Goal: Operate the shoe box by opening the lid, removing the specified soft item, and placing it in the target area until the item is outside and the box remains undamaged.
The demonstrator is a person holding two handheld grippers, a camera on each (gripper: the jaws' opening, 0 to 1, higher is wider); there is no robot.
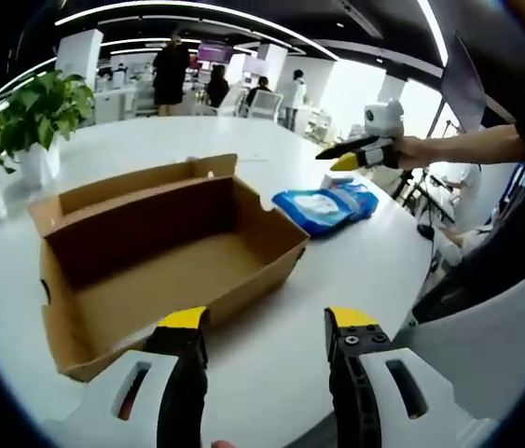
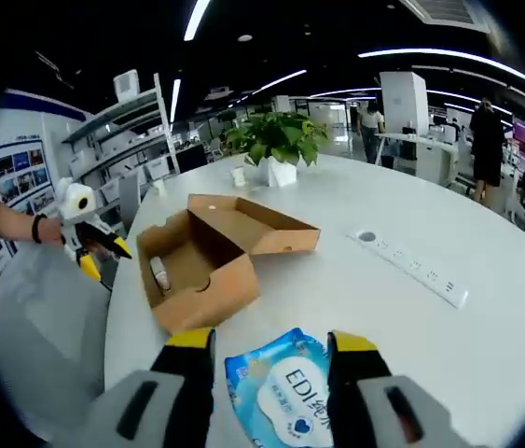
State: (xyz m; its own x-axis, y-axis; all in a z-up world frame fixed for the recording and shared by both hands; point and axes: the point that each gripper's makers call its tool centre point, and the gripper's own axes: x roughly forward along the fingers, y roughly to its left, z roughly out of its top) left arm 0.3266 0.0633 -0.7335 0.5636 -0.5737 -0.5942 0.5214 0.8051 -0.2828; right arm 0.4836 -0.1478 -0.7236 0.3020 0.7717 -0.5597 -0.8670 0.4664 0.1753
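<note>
In the left gripper view, the left gripper [image 1: 267, 327] rises from the near edge with its yellow-tipped jaws spread wide and nothing between them; it hangs over the white table [image 1: 337, 308], just short of the near wall of the shoe box [image 1: 164, 257]; the box is brown cardboard, open, its lid folded back on the far side, and the part of its floor that shows is bare; to the right of the box, apart from it, the soft pack [image 1: 325, 207] lies flat on the table, blue with a white label; farther right, the right gripper [image 1: 337, 159] is held in a person's hand above the table edge, its dark yellow-tipped jaws pointing left toward the pack; whether they are parted cannot be told from here; a potted plant [image 1: 38, 117] stands at the far left of the table; people stand in the office beyond.

In the right gripper view, the right gripper [image 2: 269, 343] has its jaws spread, one on each side of the soft pack [image 2: 285, 392]; the pack lies on the table [image 2: 411, 345] outside the box; whether the jaws touch it I cannot tell; the shoe box [image 2: 201, 271] sits just beyond, open, lid [image 2: 257, 229] thrown back to the right, a small pale object inside by the left wall; the left gripper [image 2: 89, 247] is held at the far left beside the box; a power strip [image 2: 411, 266] lies to the right; the potted plant [image 2: 276, 145] stands farther off.
</note>
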